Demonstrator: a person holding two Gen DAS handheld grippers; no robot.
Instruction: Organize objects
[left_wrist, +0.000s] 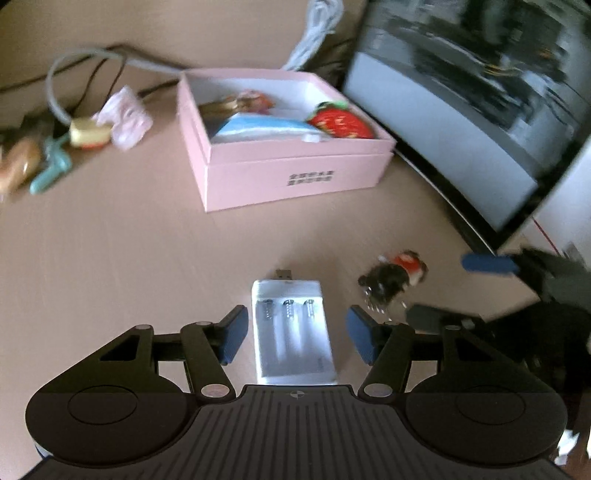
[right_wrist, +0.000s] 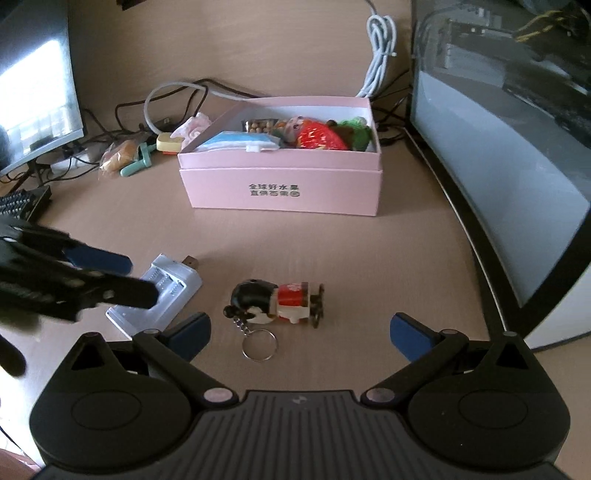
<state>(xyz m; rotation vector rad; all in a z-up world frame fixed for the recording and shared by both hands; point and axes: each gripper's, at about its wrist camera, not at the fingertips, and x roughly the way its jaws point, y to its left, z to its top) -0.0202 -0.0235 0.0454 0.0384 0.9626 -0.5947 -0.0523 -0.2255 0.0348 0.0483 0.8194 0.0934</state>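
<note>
The left gripper (left_wrist: 293, 334) is released, its fingers (left_wrist: 232, 334) flanking the white battery charger (left_wrist: 293, 332) lying on the worktop (left_wrist: 110, 258), seemingly without touching. The right gripper (right_wrist: 301, 336) gapes over the doll keychain (right_wrist: 277, 301). The pink box (right_wrist: 284, 184) sits towards the far edge.

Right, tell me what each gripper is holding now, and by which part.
Nothing is held. The left gripper has open jaws straddling the white battery charger without pressing it. The right gripper hangs open over the doll keychain.
</note>
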